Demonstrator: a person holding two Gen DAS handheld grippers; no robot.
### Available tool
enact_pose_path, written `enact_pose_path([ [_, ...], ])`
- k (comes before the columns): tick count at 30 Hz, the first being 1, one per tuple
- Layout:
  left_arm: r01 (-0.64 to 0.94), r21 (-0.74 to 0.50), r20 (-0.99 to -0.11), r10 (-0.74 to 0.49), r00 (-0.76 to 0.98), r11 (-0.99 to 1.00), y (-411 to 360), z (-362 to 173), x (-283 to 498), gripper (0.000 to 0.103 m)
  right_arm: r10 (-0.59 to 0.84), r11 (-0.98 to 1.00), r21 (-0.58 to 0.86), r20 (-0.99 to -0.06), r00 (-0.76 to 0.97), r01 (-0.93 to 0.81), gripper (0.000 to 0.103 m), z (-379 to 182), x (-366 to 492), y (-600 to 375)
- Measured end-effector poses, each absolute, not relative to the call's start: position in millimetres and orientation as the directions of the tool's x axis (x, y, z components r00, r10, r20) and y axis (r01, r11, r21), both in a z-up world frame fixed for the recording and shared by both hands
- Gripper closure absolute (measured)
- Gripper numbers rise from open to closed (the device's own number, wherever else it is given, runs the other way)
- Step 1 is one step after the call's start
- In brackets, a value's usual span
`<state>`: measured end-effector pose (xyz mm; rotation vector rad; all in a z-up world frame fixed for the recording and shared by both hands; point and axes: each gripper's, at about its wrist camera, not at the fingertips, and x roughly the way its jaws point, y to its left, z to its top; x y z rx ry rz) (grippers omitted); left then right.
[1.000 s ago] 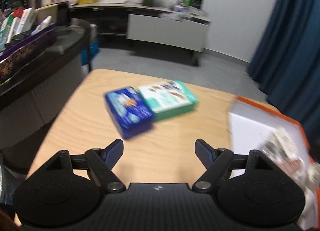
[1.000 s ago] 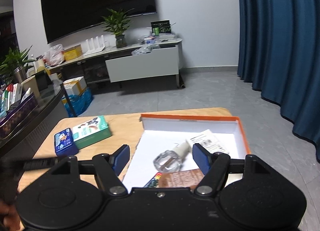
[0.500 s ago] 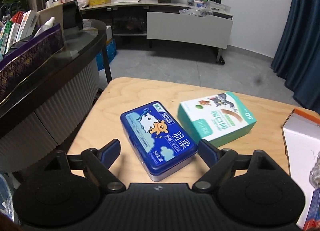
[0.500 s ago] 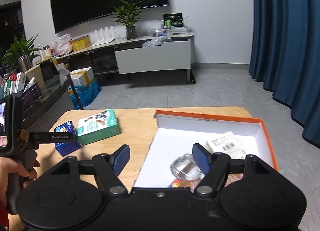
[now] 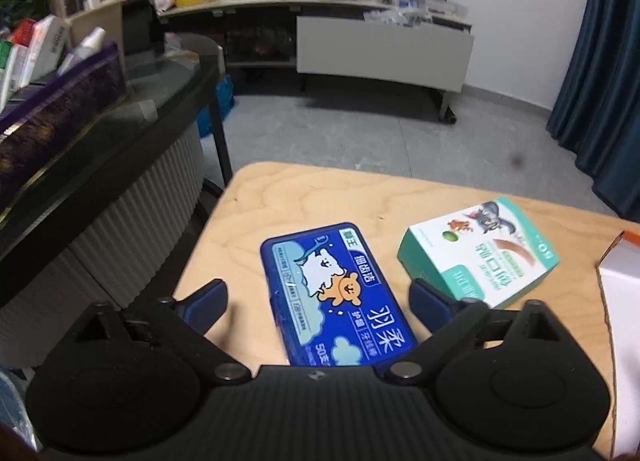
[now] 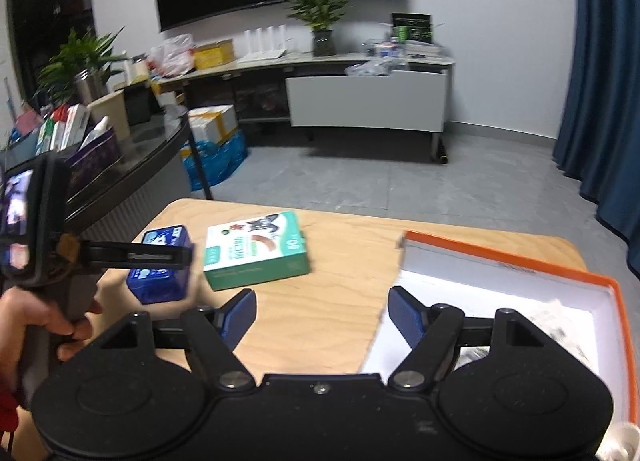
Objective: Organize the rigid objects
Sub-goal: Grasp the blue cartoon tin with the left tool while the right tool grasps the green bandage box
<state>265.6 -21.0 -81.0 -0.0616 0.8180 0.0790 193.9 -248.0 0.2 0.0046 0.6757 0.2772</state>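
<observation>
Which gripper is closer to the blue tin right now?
Left. The left gripper straddles the blue tin, pads clear; the right gripper hangs off beside it, jaws opening on nothing.

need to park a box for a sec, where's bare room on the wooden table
Bare wood lies between the green cardboard box and the orange-rimmed white tray, and along the wooden table edge nearest the right gripper. The left side is crowded: the blue tin sits between the left gripper pads.

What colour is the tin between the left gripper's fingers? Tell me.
Dark blue tin; clearest in left wrist view.
</observation>
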Motion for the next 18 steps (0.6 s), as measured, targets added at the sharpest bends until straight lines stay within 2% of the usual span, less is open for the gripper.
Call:
enact_pose_path([
  [1,-0.082,-0.052,-0.740,0.016,0.672,0.995,-16,-84,268,0.032,0.266,0.958,0.085,-0.622,0.737,-0.274,0.014,-1,198,-245],
  [4,-0.049,-0.057,-0.734,-0.009,0.680,0.997,-8,-85,267,0.040,0.315,0.925,0.042,-0.639,0.702,-0.377,0.013,-4,213,-235],
  [7,-0.035,-0.067,-0.734,-0.026,0.679,0.997,-2,-83,260,0.040,0.365,0.886,0.034,-0.665,0.652,-0.462,0.013,-7,238,-226],
  [12,-0.047,-0.097,-0.717,-0.038,0.696,0.994,9,-77,237,0.040,0.424,0.888,0.173,-0.666,0.614,-0.425,0.013,-7,286,-217],
  [15,-0.033,-0.085,-0.707,-0.037,0.706,0.996,9,-75,222,0.040,0.378,0.904,0.101,-0.642,0.667,-0.416,0.013,-1,310,-205],
  [18,-0.025,-0.102,-0.705,-0.055,0.707,0.994,6,-74,213,0.040,0.318,0.903,-0.009,-0.657,0.683,-0.429,0.013,-1,339,-180],
])
